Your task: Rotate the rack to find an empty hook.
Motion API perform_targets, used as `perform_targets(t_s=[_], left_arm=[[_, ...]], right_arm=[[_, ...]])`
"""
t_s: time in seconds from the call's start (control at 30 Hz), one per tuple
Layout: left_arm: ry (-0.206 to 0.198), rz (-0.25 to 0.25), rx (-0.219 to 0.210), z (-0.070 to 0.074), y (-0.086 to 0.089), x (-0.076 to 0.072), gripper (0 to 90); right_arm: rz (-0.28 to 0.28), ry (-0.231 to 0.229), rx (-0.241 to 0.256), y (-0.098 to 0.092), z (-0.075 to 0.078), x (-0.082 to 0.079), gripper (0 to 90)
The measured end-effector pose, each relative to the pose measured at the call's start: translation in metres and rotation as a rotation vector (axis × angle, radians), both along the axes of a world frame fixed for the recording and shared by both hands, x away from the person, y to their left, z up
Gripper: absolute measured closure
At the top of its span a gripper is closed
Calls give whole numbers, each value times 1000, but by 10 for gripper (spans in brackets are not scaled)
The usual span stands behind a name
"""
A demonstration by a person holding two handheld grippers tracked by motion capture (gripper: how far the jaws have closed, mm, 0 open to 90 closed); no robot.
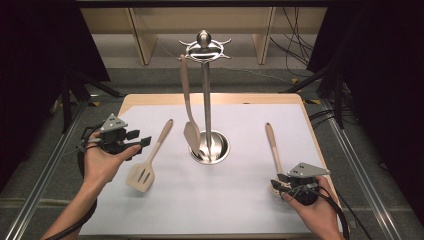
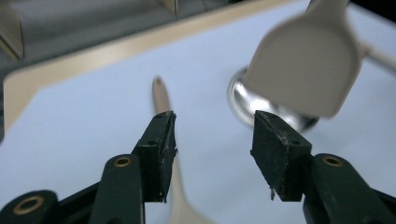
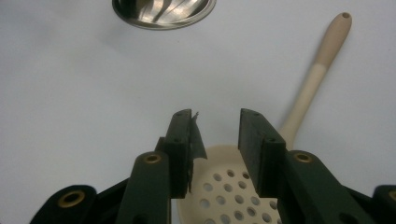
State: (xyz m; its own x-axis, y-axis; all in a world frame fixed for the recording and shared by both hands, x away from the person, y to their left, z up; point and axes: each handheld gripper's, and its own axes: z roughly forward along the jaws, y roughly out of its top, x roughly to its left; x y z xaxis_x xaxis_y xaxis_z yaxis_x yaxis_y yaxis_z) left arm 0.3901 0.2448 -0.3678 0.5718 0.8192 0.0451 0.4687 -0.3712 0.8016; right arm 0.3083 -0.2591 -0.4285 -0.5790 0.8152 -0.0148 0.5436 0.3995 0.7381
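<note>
- The turner [image 1: 148,159] lies flat on the white mat [image 1: 220,200], left of the stand [image 1: 206,100]. Its long axis runs on a slant: the handle end points away from the person and to the right, the slotted head lies nearer the person and to the left.
- It is beige, with a slim handle that widens into a flat, squared head cut by a few slots.
- In the left gripper view the handle [image 2: 164,107] runs up between the two jaws, its tip pointing away from the camera.
- The left gripper [image 1: 141,142] hovers just left of the turner's handle; its jaws are spread wide with nothing between the pads, apart from the handle below.
- The skimmer [image 1: 274,150] lies on the mat at the right, its long axis nearly straight away from the person, leaning slightly left at the far end. The handle tip points away; the round head is near the person.
- It is beige too, paler at the neck, with a hole in the handle tip [image 3: 345,16] and a round head [image 3: 233,196] pierced by many small holes.
- The right gripper [image 1: 281,179] sits over the skimmer's head, jaws parted and clamping nothing.
- A third beige spatula [image 1: 188,107] hangs from the stand's top, blade down, just above the steel base [image 1: 220,150].
</note>
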Motion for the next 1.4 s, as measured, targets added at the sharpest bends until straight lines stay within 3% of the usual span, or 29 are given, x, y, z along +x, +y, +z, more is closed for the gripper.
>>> perform_targets(t_s=[0.03,0.07,0.17,0.23,0.3,0.4,0.47,0.5,0.6,0.83,0.9,1.07,1.17,1.2,1.3,1.33,1.4], left_arm=[[44,31,1,-7,3,-2,488],[81,32,28,-12,7,-2,489],[173,61,48,-29,14,-4,490],[219,86,27,-38,17,-6,489],[276,108,-6,-49,21,-7,488],[328,130,-55,-62,23,-7,483],[353,136,-50,-66,23,-8,483],[368,116,-32,-66,24,-8,483],[391,128,-35,-69,23,-8,477],[431,141,11,-75,27,-7,462],[432,167,9,-79,27,-5,448],[476,176,-24,-83,27,-2,443],[486,158,-28,-81,31,-1,438],[503,180,-43,-79,31,-1,438],[517,175,-63,-79,32,-2,433],[523,174,-65,-80,33,-2,423],[530,176,-64,-81,34,-2,420]], right_arm=[[2,8,-5,1,-1,-1,659],[13,5,-21,0,0,1,659],[-1,44,3,4,0,-1,656],[19,11,-22,1,-2,2,654],[17,13,-23,1,-2,2,654],[16,18,-22,2,-2,2,654],[16,14,-22,2,-2,1,654],[15,13,-22,2,-2,1,654],[16,11,-21,2,-2,1,653],[18,13,-22,2,-3,2,652],[15,11,-11,4,-5,2,651],[11,19,-20,5,-4,1,648],[3,51,-14,5,-3,0,648],[4,52,-14,5,-3,0,648],[12,48,-12,5,-3,2,646],[27,17,-32,4,-4,3,645],[36,9,-40,4,-5,4,643]])
